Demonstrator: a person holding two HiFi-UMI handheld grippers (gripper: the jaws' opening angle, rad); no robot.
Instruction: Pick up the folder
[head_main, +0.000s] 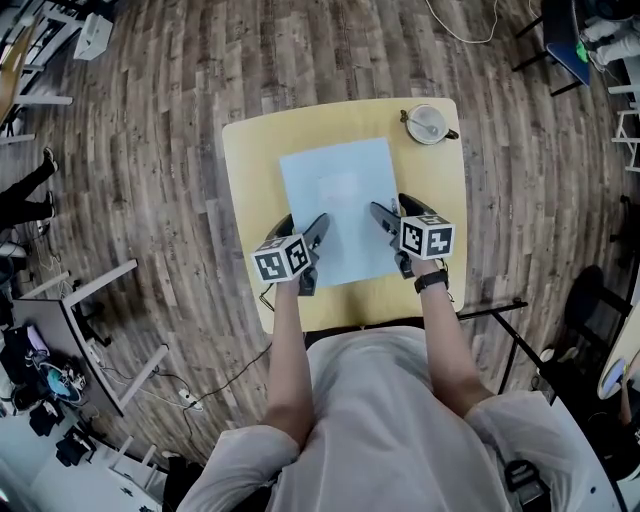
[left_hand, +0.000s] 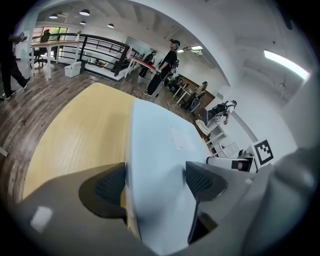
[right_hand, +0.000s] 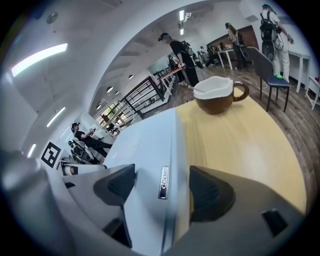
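1. Right gripper (right_hand: 161, 186): jaws stand wide apart, both dark ribbed pads in plain sight.
2. Folder (right_hand: 145, 145): pale blue, lying flat on the yellow table (right_hand: 240, 145). Its right edge runs between the jaws; one pad sits over the folder, the other over bare tabletop. Neither pad presses on it.
3. Small metal tag (right_hand: 164, 179) on the folder, close to that edge, between the pads. Print too small to read.
4. Brown cup (right_hand: 215, 102), white inside, handle to the right, upright at the table's far end, well apart from the folder.
5. Background: wood floor, dark railing (right_hand: 145, 90), several standing people, a chair (right_hand: 272, 75).
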